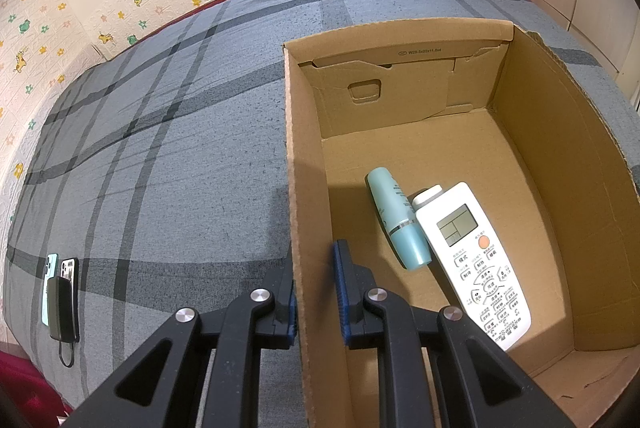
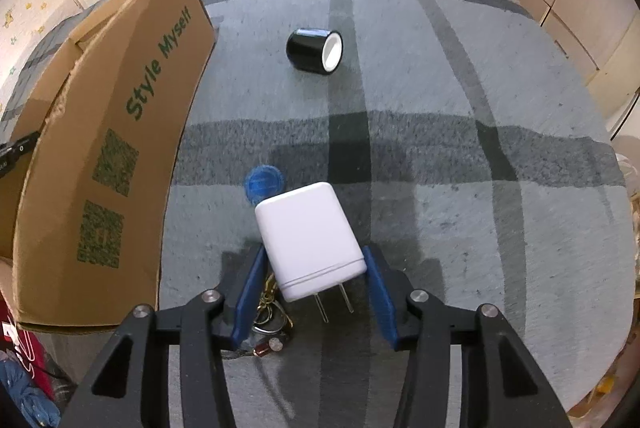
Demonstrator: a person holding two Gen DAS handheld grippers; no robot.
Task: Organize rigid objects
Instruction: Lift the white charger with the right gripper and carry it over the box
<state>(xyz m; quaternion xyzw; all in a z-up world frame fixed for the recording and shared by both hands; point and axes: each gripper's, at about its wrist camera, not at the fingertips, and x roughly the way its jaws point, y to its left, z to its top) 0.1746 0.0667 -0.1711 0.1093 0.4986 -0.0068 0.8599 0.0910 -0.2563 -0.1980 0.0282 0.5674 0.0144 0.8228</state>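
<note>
My right gripper (image 2: 316, 282) clamps the white charger (image 2: 310, 242) (prongs toward me); a black roll (image 2: 315, 50) lies farther off, cardboard box (image 2: 108, 155) left.

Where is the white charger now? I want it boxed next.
Right wrist view: the charger sits between the right jaws on the bedspread, right of the cardboard box.

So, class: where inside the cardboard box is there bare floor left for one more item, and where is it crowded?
The cardboard box is bare at the far end, between the back wall and the teal tube. The near middle is crowded: the tube lies against the white remote. A narrow strip stays free along the wall that the left gripper clamps.
</note>
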